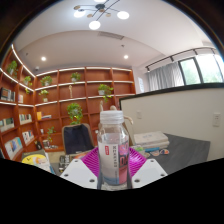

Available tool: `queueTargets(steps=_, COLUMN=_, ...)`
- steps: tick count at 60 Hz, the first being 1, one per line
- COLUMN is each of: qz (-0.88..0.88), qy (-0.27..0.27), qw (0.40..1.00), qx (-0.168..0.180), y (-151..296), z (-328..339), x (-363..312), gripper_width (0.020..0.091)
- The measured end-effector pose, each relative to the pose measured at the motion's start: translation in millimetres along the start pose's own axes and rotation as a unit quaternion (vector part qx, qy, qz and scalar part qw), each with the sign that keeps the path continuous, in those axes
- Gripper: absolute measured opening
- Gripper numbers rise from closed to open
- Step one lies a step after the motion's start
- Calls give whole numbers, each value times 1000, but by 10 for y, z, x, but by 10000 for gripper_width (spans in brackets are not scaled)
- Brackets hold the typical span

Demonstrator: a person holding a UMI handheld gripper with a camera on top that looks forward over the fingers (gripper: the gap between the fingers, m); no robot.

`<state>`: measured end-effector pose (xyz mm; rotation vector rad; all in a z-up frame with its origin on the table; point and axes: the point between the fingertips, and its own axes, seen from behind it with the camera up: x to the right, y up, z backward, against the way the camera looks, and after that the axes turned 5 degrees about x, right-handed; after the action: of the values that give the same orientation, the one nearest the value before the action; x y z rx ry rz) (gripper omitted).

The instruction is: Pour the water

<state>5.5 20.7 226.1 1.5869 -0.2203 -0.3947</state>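
A clear plastic water bottle (113, 143) with a white cap and a pink and white label stands upright between my fingers, held up above the table. My gripper (113, 165) is shut on the bottle. Both magenta pads (90, 162) press on its sides at label height. The bottle's base is hidden below the fingers. No cup or glass shows in this view.
A dark table (185, 150) lies beyond, with a stack of books (152, 140) and small items on it. A chair (76, 137) stands behind the table. Wooden shelves (80, 95) with potted plants line the back wall. A white partition (180, 110) stands on the right.
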Motion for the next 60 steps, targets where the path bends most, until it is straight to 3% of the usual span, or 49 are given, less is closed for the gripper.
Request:
queueTargets(steps=4, qz=38, qy=-30, qw=999, qx=-10, y=-333, z=-163, x=364, gripper_width=371)
queueTargets(steps=13, qz=97, qy=-70, qw=992, qx=-36, y=-604, z=-307, x=772, gripper_width=371)
queueTargets(steps=22, qz=103, qy=-76, qw=991, qx=-27, y=-818, z=-498, x=989, gripper_width=371)
queueTargets(steps=33, qz=88, qy=-79, qw=992, qx=-45, y=-1109, z=-618, x=1185, gripper_width=375)
queueTargets(steps=43, qz=82, qy=-78, qw=993, qx=-37, y=-1093, z=-644, x=1173, gripper_width=386)
queueTargets(steps=54, qz=67, qy=-76, qw=994, qx=-43, y=-1116, z=-581, x=1182, gripper_width=516)
queueTargets(steps=60, qz=41, qy=-56, qw=996, qx=-50, y=-1124, z=-483, x=1137, gripper_width=755)
